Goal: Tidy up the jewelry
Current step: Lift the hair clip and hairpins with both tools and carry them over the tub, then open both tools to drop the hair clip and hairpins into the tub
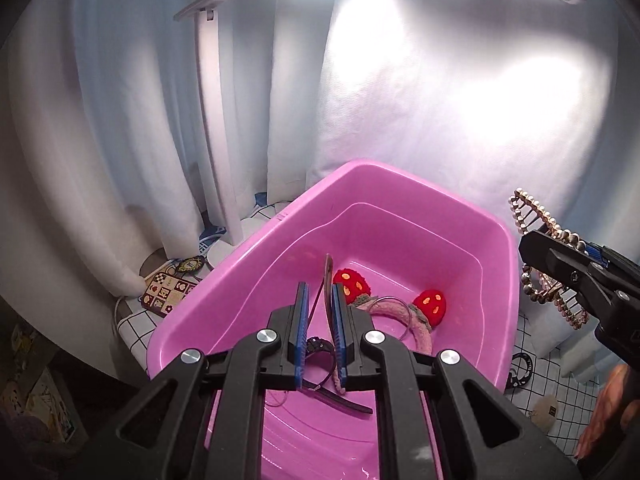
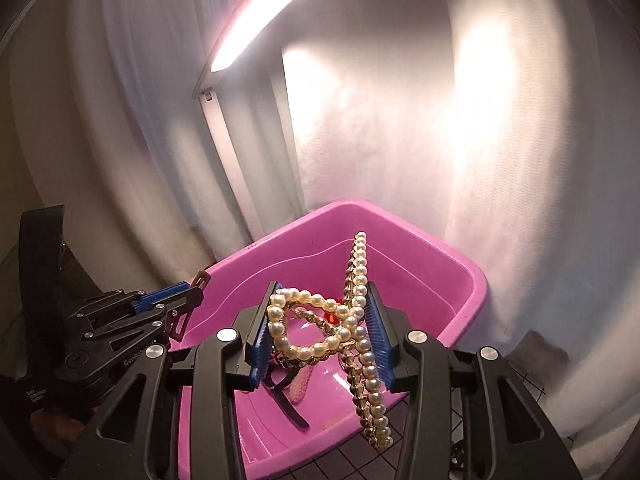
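A pink plastic tub (image 1: 400,188) stands on a gridded cloth; it also shows in the right wrist view (image 2: 472,300). In it lie a headband with red plush ears (image 1: 430,305) and a dark headband (image 1: 340,398). My left gripper (image 1: 320,312) hangs over the tub, its jaws a little apart, with a thin brown headband (image 1: 329,276) standing between them against the right pad. My right gripper (image 2: 320,328) is shut on a pearl hair clip (image 2: 320,332) and holds it above the tub's near rim. The clip shows at the right in the left wrist view (image 1: 540,240).
A white lamp post (image 1: 218,128) stands behind the tub, in front of a white curtain. A checkered box (image 1: 166,294) lies left of the tub. A black ring-shaped item (image 1: 522,368) and a round beige item (image 1: 546,410) lie on the cloth to the right.
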`<state>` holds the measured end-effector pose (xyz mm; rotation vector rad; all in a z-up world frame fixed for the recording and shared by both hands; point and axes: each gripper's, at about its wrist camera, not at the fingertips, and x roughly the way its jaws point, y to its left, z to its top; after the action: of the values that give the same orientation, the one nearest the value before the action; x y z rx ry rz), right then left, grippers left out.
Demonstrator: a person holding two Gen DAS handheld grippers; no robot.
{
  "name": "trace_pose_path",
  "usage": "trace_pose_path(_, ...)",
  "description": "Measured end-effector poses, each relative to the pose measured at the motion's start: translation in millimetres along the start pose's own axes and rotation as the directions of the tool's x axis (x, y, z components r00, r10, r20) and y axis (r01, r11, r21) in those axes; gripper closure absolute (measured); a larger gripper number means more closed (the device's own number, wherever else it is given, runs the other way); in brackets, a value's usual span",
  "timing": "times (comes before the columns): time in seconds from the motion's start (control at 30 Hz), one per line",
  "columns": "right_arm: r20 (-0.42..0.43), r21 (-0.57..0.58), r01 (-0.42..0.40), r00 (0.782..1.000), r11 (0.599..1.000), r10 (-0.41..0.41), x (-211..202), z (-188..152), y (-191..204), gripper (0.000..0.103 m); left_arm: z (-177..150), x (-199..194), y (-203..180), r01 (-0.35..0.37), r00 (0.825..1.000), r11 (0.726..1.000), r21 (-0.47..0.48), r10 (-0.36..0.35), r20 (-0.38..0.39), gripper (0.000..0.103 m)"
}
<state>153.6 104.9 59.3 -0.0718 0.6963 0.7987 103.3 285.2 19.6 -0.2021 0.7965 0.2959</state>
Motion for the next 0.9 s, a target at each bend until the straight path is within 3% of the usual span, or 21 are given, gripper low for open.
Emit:
trace_pose_path(0.2, -0.145, -0.024, 0.022, 0.989, 0.999, -0.025, 58, 11, -1, 0.063, 2, 33, 14, 0.037, 0.993, 0.999, -0.039, -0.041, -0.107, 0.091)
trace_pose_path(0.5, -0.31, 0.005, 0.033, 0.95, 0.999, -0.03, 114, 13, -8, 0.062, 3, 66, 33, 0.0, 0.973, 0.998, -0.069, -0.016, -0.232, 0.089)
trace_pose_path(0.9, -0.382, 0.051, 0.068, 0.923, 0.996, -0.043, 147, 9, -19, 0.062, -5, 89, 32, 0.021, 0.948, 0.997, -0.072, -0.043, -0.314, 0.086)
